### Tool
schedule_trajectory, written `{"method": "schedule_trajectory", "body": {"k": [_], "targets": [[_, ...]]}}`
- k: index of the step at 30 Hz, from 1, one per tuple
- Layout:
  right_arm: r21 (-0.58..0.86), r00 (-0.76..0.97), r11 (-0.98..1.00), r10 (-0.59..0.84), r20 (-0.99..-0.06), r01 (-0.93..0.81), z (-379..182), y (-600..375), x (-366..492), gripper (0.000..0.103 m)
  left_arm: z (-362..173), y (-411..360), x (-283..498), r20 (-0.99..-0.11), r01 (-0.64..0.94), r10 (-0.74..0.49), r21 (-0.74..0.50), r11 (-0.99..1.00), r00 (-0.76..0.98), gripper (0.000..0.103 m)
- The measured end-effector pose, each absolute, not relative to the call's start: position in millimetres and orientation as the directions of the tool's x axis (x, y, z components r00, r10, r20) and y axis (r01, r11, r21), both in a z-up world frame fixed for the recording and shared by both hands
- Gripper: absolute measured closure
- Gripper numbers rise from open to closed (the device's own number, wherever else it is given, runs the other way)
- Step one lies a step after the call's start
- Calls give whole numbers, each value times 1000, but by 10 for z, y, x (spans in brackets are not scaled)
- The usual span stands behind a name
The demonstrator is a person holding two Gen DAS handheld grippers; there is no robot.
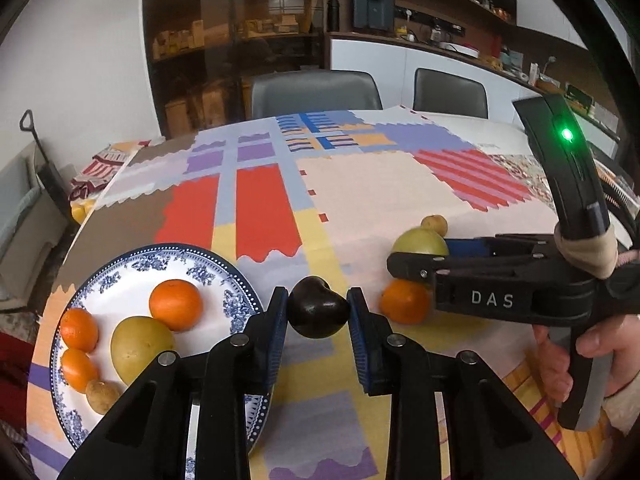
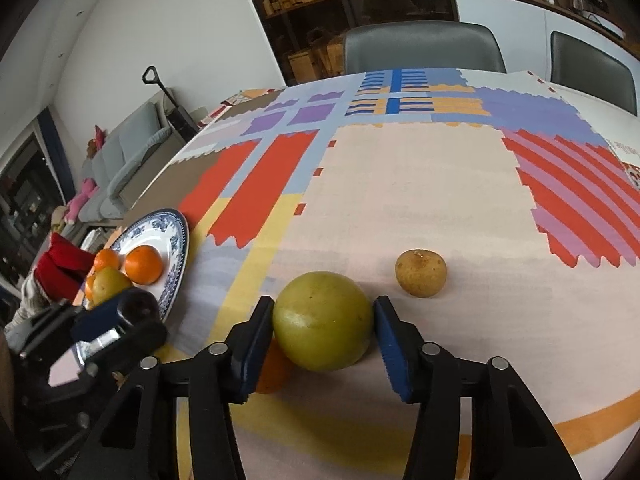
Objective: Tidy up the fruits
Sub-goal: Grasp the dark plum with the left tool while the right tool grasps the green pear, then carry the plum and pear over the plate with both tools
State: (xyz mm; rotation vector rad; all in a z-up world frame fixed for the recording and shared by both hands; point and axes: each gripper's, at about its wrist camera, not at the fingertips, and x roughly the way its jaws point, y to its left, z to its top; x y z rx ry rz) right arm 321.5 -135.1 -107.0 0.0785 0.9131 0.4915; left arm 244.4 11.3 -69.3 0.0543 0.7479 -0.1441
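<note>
Left gripper (image 1: 318,312) is clamped on a dark plum (image 1: 317,307), held just beside the right rim of the blue-patterned plate (image 1: 224,276) near the table's left edge. Right gripper (image 2: 324,334) straddles the large green fruit (image 2: 323,320) on the tablecloth (image 2: 420,184); its pads appear to touch, though contact is uncertain. An orange (image 2: 272,372) lies against its left finger.

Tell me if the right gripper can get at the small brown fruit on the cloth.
Probably not at once: the right gripper has its jaws round the large green fruit, which sits between it and the small brown fruit beyond.
</note>
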Motion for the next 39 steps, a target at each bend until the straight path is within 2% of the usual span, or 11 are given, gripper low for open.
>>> {"method": "schedule_trajectory", "body": {"k": [13, 25, 39], "targets": [[211, 585, 892, 425, -691, -399, -820, -1304, 3048, 52, -551, 248, 2321, -647, 113, -115, -44, 993, 754, 73], [195, 634, 865, 475, -610, -462, -383, -1102, 2720, 52, -237, 477, 1982, -577, 80, -95, -51, 995, 811, 74], [178, 636, 833, 522, -569, -525, -116, -716, 2435, 52, 15, 864, 1647, -519, 23, -40, -40, 999, 854, 74]]}}
